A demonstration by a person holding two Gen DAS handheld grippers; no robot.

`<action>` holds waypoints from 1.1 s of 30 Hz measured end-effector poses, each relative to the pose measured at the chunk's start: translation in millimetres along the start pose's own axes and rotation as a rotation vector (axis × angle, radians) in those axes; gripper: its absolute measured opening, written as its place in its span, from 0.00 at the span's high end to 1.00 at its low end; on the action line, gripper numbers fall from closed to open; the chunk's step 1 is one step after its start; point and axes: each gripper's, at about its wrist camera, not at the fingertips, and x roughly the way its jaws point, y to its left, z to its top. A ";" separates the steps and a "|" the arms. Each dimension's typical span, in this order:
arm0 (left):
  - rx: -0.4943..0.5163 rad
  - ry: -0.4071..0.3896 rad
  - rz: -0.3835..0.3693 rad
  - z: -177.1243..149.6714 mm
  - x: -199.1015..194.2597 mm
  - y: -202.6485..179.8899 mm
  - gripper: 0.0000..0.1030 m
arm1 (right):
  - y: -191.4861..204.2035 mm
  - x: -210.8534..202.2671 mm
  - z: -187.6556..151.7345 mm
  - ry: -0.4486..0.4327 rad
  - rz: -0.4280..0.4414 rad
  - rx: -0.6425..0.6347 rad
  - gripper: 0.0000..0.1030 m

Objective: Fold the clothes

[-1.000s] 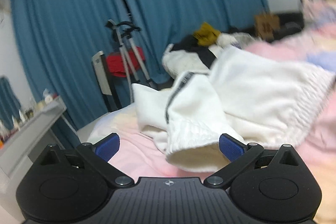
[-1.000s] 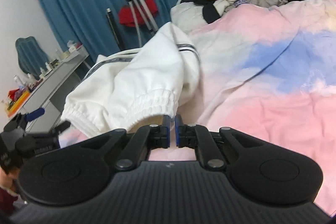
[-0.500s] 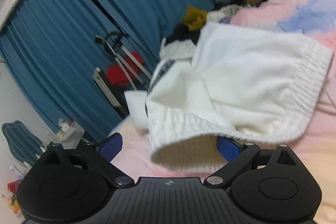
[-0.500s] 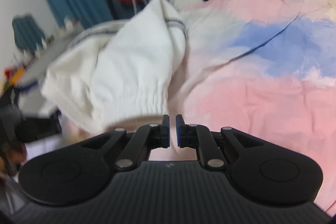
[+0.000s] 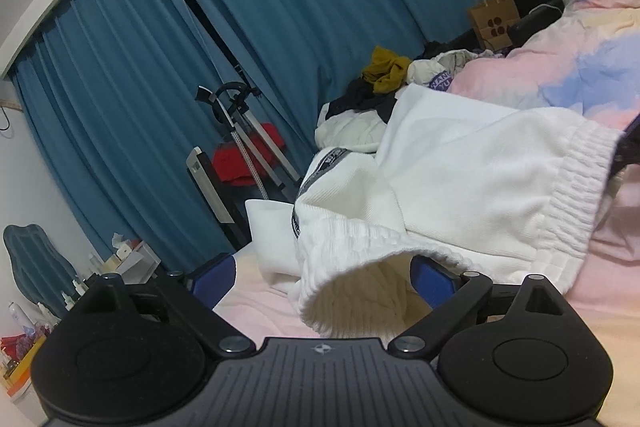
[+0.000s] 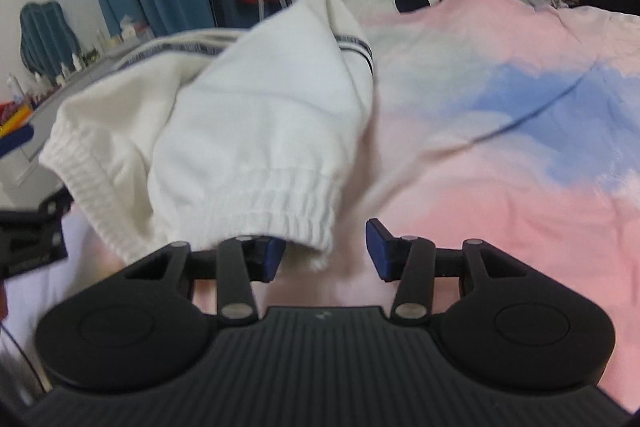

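Left gripper and right gripper: jaws both spread apart.

Under my jaws stretches the bed, its cover pink with a blue patch. The white garment lies bunched on it, ribbed cuffs toward me (one gaping open). At the far end sits a clothes pile, mustard piece on top.

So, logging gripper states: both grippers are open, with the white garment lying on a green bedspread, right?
Not quite. The bedspread is pink and blue, not green, as the right wrist view shows. The left gripper and right gripper are both open, with the white garment lying on it.
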 end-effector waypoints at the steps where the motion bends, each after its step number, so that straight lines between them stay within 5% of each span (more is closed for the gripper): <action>1: 0.000 -0.004 0.001 -0.2 -1.6 -0.2 0.07 | 0.6 -0.3 0.5 -0.009 0.013 0.010 0.75; 4: 0.001 -0.025 0.009 0.1 -9.6 -2.6 0.07 | 1.8 -8.4 0.1 -0.037 0.026 0.044 0.88; 7: 0.008 -0.064 0.026 3.3 -20.0 -5.7 0.07 | 3.8 -32.9 5.1 -0.118 0.065 0.060 0.90; 14: 0.260 -0.118 0.074 -6.1 -27.4 -44.1 0.06 | 32.2 -96.7 13.0 -0.304 0.122 -0.068 0.91; 21: 0.458 -0.189 0.159 -6.8 -15.8 -77.7 0.15 | 19.2 -83.0 6.1 -0.243 0.052 -0.067 0.91; 24: 0.381 -0.117 0.132 6.8 1.4 -72.2 0.22 | 7.4 -71.9 0.9 -0.212 0.027 -0.035 0.91; 29: 0.181 -0.014 0.148 28.2 24.9 -40.4 0.81 | -6.2 -61.2 -5.8 -0.167 -0.004 0.034 0.91; 33: -0.070 0.051 0.143 45.4 37.1 13.9 0.89 | -1.2 -62.9 -17.0 -0.136 0.001 0.071 0.91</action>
